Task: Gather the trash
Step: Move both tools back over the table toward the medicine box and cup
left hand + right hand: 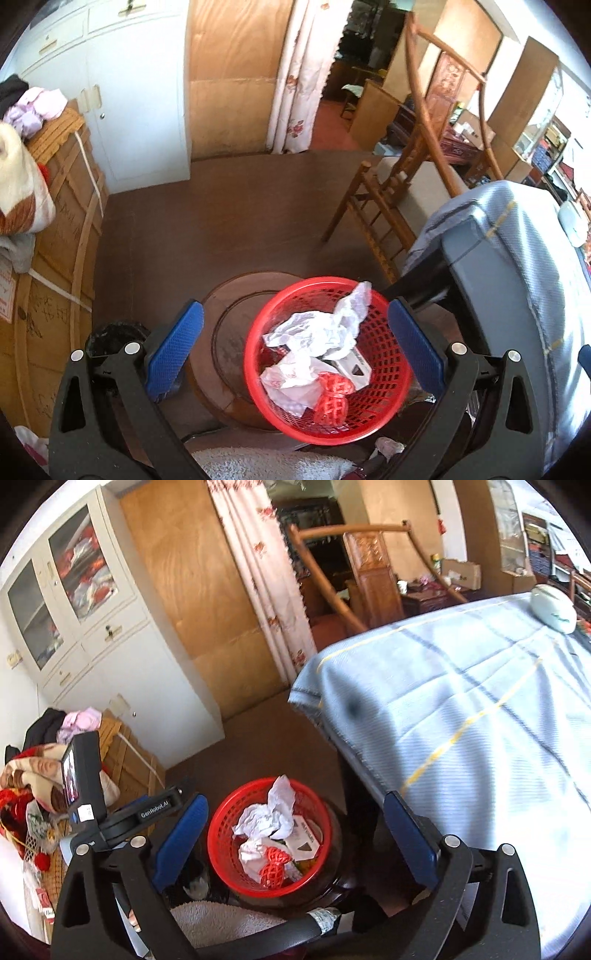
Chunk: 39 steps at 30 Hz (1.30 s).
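Both my tongs, left (295,345) and right (293,836), stand wide and empty. The paper (266,818) in the basket (221,823) looks light and soft; I would pinch a crumpled fold.

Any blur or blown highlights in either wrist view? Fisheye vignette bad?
Left wrist view: red basket and crumpled paper fairly sharp; upper right corner overexposed, wooden chair streaked with motion blur. Right wrist view: blue tablecloth soft and washed out where sunlit, curtain smeared. Both: dark vignette corners, straight edges bowed.
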Each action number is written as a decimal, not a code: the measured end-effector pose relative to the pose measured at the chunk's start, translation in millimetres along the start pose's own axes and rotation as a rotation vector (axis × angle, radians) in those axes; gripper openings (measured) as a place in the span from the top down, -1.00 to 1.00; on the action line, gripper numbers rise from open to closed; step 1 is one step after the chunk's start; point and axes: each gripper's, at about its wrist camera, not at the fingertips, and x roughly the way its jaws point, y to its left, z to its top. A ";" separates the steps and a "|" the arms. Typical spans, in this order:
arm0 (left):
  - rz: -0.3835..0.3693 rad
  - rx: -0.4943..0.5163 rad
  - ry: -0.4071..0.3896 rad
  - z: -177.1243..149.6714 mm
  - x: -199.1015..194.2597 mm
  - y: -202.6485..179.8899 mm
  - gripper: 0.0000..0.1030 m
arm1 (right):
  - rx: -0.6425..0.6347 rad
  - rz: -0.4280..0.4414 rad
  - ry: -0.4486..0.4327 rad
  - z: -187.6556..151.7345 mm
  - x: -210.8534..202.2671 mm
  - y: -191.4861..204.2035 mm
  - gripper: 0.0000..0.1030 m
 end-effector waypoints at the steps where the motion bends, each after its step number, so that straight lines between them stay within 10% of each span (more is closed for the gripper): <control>1: -0.009 0.013 -0.010 -0.6 -5.3 -4.1 -0.87 | 0.002 -0.004 -0.016 -1.0 -6.9 -1.0 -0.84; 20: -0.225 0.366 -0.293 -52.5 -155.3 -115.4 -0.87 | 0.067 -0.278 -0.503 -76.3 -244.3 -40.8 -0.89; 31: -0.391 0.748 -0.245 -130.9 -192.2 -232.0 -0.87 | 0.311 -0.503 -0.757 -167.7 -386.9 -133.7 -0.89; 39: -0.436 0.936 -0.216 -163.4 -176.9 -330.1 -0.87 | 0.504 -0.554 -0.734 -192.7 -399.7 -218.6 -0.89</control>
